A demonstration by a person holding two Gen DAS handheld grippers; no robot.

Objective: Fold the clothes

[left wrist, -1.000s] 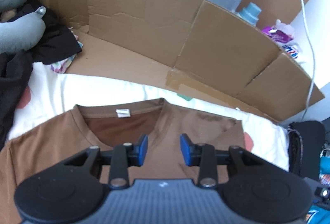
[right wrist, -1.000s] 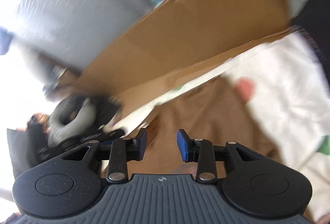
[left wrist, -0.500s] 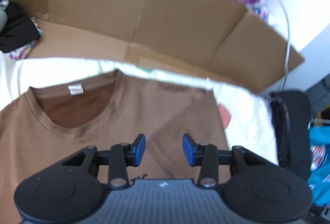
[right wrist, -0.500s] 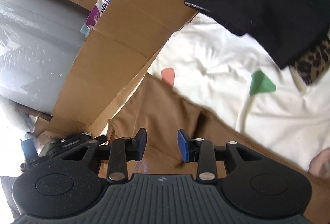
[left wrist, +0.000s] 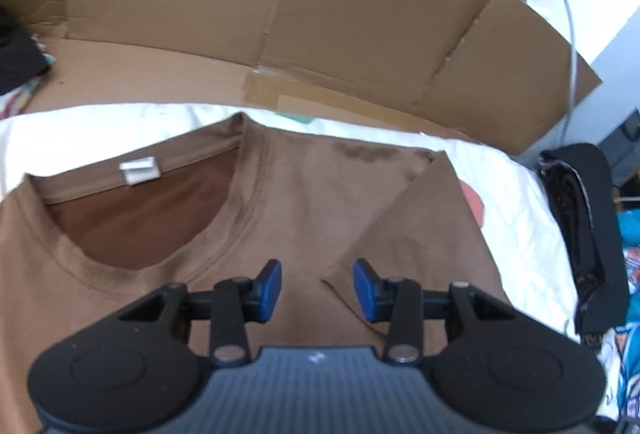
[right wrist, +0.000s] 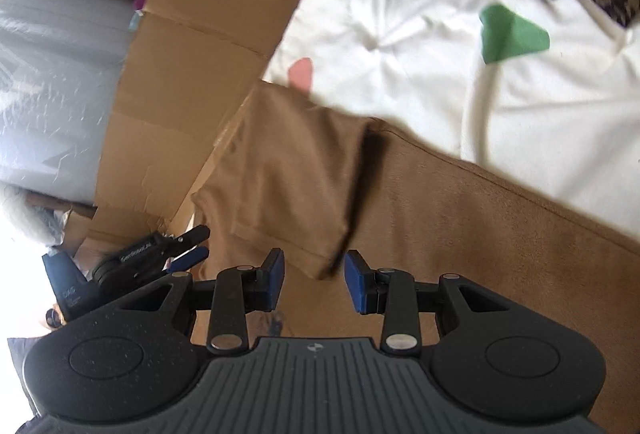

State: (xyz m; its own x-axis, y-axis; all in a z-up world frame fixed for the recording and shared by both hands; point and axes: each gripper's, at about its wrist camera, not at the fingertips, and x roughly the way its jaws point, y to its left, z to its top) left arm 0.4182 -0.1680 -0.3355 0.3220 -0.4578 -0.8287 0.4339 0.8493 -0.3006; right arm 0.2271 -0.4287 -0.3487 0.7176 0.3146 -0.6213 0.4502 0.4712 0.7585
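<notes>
Brown shirt [left wrist: 312,202] flat on bed [left wrist: 520,202]; left claw [left wrist: 317,288] and right claw [right wrist: 314,280] apart above it, sleeve [right wrist: 288,178] at twelve o'clock.

faint white lettering on the other claw [right wrist: 188,246] and a blank neck label [left wrist: 140,170]; nothing legible.

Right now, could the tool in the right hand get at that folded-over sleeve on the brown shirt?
Probably yes. The right tool is open, the sleeve lies just ahead of its fingertips on the brown shirt, and nothing sits between them.
</notes>
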